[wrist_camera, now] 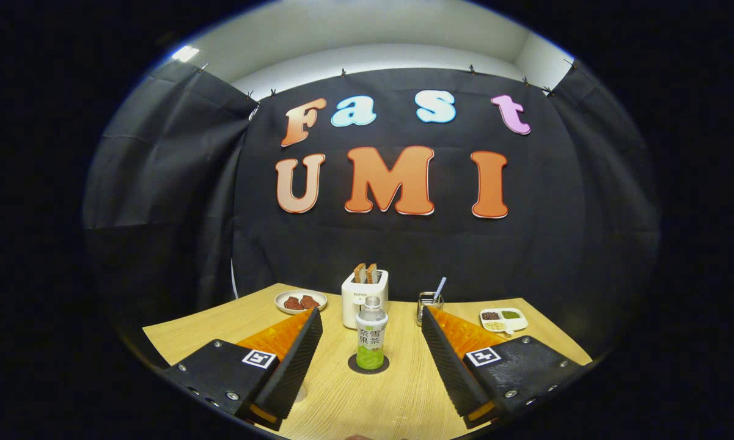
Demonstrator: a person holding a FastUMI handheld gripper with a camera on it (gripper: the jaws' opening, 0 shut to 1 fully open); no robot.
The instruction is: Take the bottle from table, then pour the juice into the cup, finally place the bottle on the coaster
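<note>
A clear bottle [371, 335] with a white label and green juice in its lower part stands upright on a dark round coaster [368, 365] in the middle of the wooden table [354, 397]. My gripper [371, 321] is open, its two fingers spread wide to either side of the bottle and touching nothing. The bottle sits between the fingers, a little beyond their tips. A glass cup [429, 305] with a straw in it stands just beyond the right finger.
A white toaster [364, 298] with two bread slices stands right behind the bottle. A plate [300, 301] with brown food lies at the back left. A small divided dish [503, 319] with grains lies at the back right.
</note>
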